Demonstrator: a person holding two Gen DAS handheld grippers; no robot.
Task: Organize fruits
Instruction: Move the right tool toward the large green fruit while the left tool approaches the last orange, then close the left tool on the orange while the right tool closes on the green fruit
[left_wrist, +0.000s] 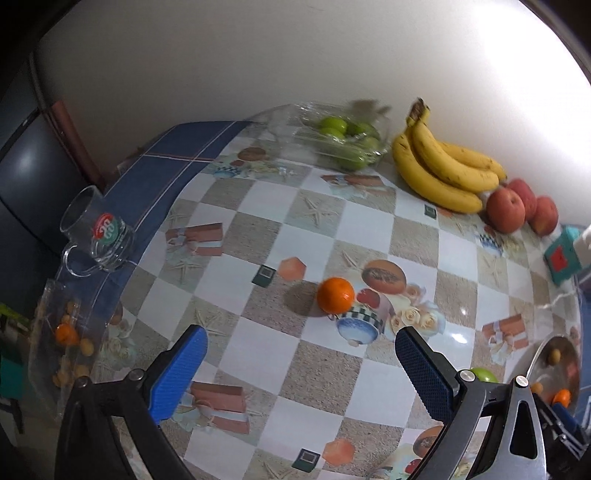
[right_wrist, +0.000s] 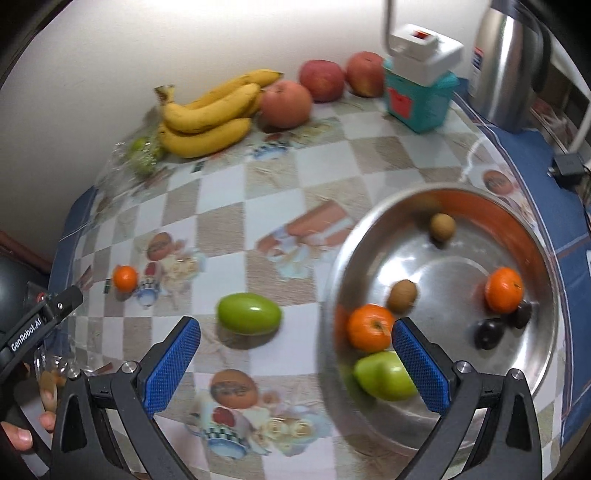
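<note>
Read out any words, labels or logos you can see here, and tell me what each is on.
"GenRobot.AI": on the left claw's black body, seen from the right wrist.
Red and green round logo on the glass mug: too blurred to read.
Label on the steel thermos: too blurred to read.

table (left_wrist: 317, 373) | bananas (left_wrist: 439, 166) | apples (left_wrist: 517, 206) | tangerine (left_wrist: 335, 295) | bowl (right_wrist: 369, 229) | mug (left_wrist: 98, 232)

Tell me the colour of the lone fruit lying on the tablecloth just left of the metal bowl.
Green: a glossy, oval green fruit, clearest in the right wrist view.
</note>
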